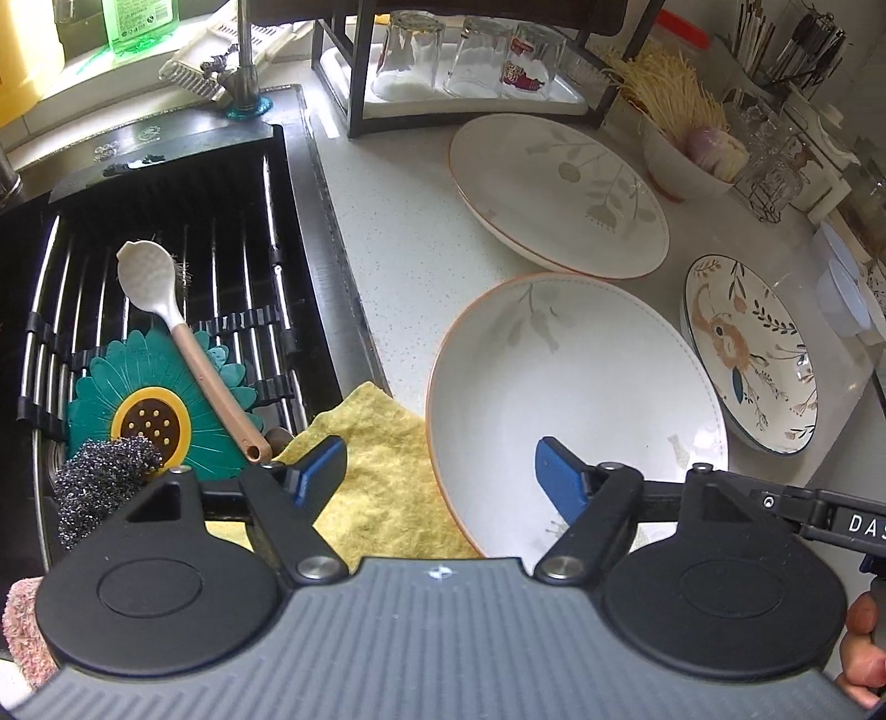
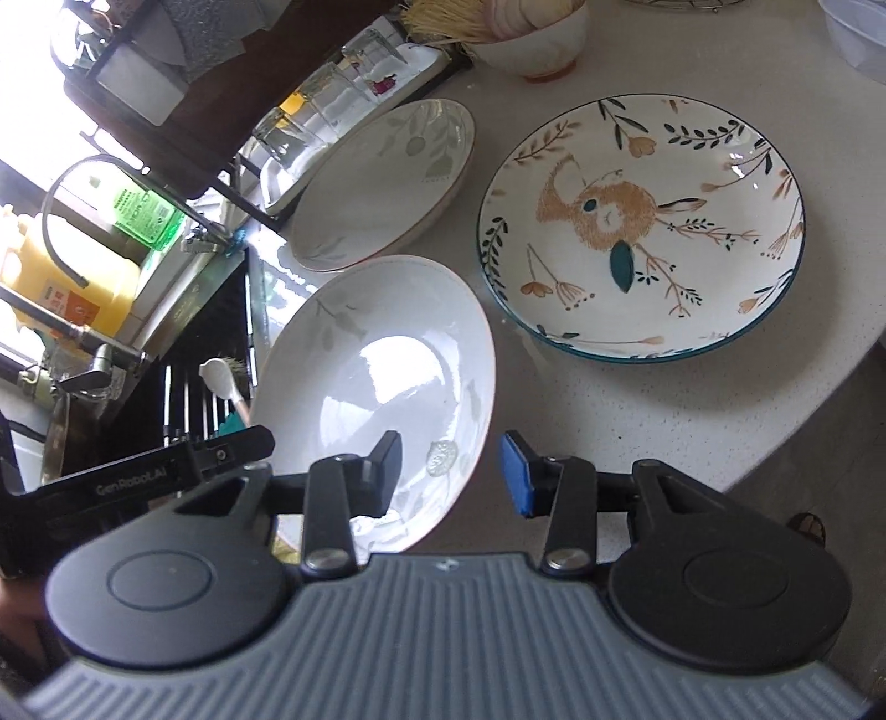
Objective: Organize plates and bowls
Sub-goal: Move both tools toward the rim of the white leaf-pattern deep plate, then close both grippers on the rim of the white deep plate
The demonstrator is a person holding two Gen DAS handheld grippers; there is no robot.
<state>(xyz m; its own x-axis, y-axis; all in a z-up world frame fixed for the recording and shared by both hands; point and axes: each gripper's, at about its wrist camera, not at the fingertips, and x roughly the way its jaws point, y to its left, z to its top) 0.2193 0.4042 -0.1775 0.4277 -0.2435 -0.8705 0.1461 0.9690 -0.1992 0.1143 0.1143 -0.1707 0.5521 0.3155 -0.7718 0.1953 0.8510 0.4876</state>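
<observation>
Nearest on the counter is a deep white plate with an orange rim (image 1: 576, 387) (image 2: 382, 382). My left gripper (image 1: 443, 471) stands open astride its left rim, one blue pad over a yellow cloth (image 1: 382, 476), the other inside the plate. My right gripper (image 2: 451, 471) straddles the plate's right rim with a gap at each pad, so it is open. A second leaf-patterned plate (image 1: 559, 194) (image 2: 382, 188) lies behind. A rabbit-patterned plate (image 1: 753, 354) (image 2: 642, 227) sits to the right. A white bowl (image 1: 686, 166) (image 2: 542, 44) holding mushrooms stands at the back.
A black sink (image 1: 166, 232) with a rack lies to the left, holding a spoon (image 1: 183, 343), a flower-shaped strainer (image 1: 149, 410) and a steel scrubber (image 1: 99, 482). Upturned glasses (image 1: 470, 55) stand on a tray at the back. The counter edge (image 2: 803, 421) curves at the right.
</observation>
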